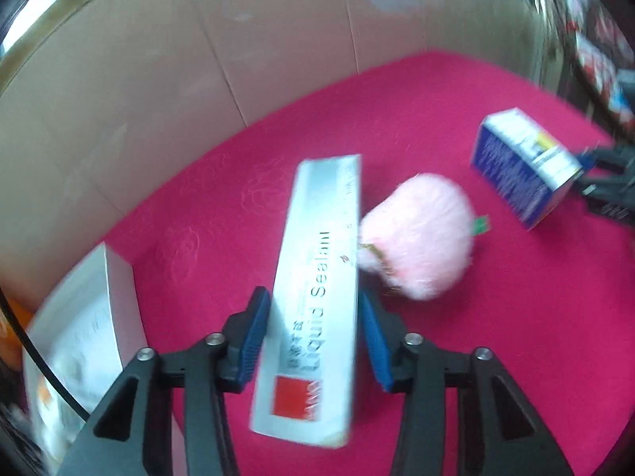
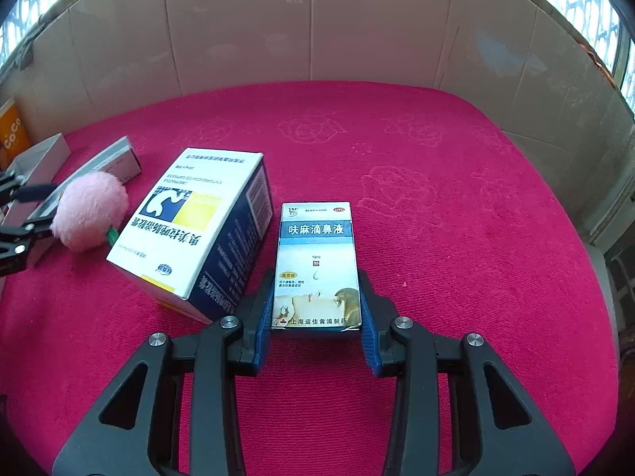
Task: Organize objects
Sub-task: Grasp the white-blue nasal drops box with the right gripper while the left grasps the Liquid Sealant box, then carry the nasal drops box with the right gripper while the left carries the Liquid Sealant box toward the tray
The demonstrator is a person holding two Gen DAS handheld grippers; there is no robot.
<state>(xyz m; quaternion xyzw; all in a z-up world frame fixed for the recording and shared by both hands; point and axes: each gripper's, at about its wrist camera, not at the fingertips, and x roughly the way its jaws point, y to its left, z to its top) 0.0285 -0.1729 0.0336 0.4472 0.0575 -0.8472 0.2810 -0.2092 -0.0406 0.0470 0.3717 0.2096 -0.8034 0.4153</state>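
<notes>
Left gripper (image 1: 313,337): jaws narrow, one blue pad on each long side of the Liquid Sealant carton (image 1: 317,289). The pads appear to press its sides, so I read it as gripped. The carton's long axis runs straight ahead along the fingers, its far end reaching past the fingertips. The picture is blurred, so whether the carton rests on the red cloth (image 1: 436,127) or is lifted clear of it cannot be told.

Right gripper (image 2: 315,329): jaws narrow, pads against both sides of the nasal drops box (image 2: 315,261), near its closer end. This box also lies lengthwise ahead of the fingers, flat on the cloth or close to it.

Surroundings: a pink pompom (image 1: 416,234) sits just to the right of the sealant carton, touching or nearly touching its edge. Judgement: a swing of that carton to the right would push it. The blue and white medicine box (image 2: 194,226) lies tilted, immediately left of the right gripper, its near corner close to the left finger; it is the likeliest thing to be knocked if the nasal drops box travels left. A white open box (image 1: 91,317) stands at the left margin, probably a receptacle, though this is not confirmed. Cardboard walls (image 2: 317,20) enclose the far side.
</notes>
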